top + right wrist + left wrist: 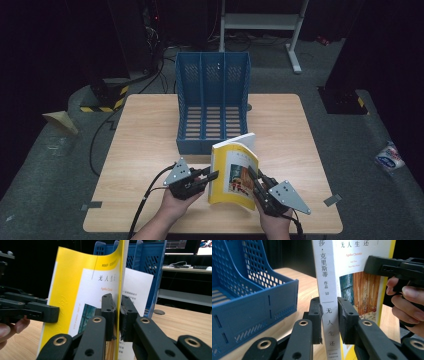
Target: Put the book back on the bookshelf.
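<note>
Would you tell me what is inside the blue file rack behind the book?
The blue file rack shows only bare slotted floors in its three compartments; the book covers its front right corner.

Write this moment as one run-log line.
left hand-held gripper: shut on book spine | right hand-held gripper: shut on book's front cover | book: upright over table, near blue file rack

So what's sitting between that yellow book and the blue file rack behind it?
Nothing: in the high view only bare wooden table separates the yellow book from the blue file rack, though the book's top corner overlaps the rack's front edge.
</note>
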The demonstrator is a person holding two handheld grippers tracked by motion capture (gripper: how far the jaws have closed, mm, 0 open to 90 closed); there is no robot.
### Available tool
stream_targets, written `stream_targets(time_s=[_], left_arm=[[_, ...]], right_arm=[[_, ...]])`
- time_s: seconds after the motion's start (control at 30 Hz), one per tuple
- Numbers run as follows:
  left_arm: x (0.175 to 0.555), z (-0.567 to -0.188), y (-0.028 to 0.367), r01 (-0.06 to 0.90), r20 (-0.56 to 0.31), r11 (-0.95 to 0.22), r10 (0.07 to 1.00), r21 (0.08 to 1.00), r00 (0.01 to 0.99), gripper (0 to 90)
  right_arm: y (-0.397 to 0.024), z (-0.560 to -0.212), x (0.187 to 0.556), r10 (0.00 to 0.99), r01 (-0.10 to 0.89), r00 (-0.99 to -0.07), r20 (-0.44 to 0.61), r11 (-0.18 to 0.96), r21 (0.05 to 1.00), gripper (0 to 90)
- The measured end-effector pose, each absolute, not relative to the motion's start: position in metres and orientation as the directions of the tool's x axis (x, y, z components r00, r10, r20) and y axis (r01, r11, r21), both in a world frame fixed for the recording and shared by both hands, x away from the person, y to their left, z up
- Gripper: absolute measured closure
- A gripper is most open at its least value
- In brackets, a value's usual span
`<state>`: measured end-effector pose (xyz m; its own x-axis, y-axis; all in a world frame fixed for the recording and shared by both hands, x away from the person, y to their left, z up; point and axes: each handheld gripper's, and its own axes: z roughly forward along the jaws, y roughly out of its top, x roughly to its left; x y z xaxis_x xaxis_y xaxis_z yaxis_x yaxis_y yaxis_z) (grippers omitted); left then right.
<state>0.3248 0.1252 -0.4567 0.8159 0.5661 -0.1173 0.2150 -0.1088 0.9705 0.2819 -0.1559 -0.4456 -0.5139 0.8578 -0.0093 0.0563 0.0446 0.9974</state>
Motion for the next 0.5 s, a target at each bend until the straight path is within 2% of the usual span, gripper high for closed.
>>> stream_targets(time_s=[0.3,0.5], left_arm=[[0.318,-0.461,0.129,0.149,-0.043,-0.141,0.572,0.979,0.819,75.2],[0.313,-0.465,0.136,0.122,-0.012,-0.157,0.565,0.980,0.825,75.6]], right_arm=[[-0.154,-0.449,0.285,0.857,0.065,-0.516,-0.007,0.047,0.997,79.6],[-0.151,-0.452,0.286,0.855,0.071,-0.519,-0.007,0.052,0.996,72.6]])
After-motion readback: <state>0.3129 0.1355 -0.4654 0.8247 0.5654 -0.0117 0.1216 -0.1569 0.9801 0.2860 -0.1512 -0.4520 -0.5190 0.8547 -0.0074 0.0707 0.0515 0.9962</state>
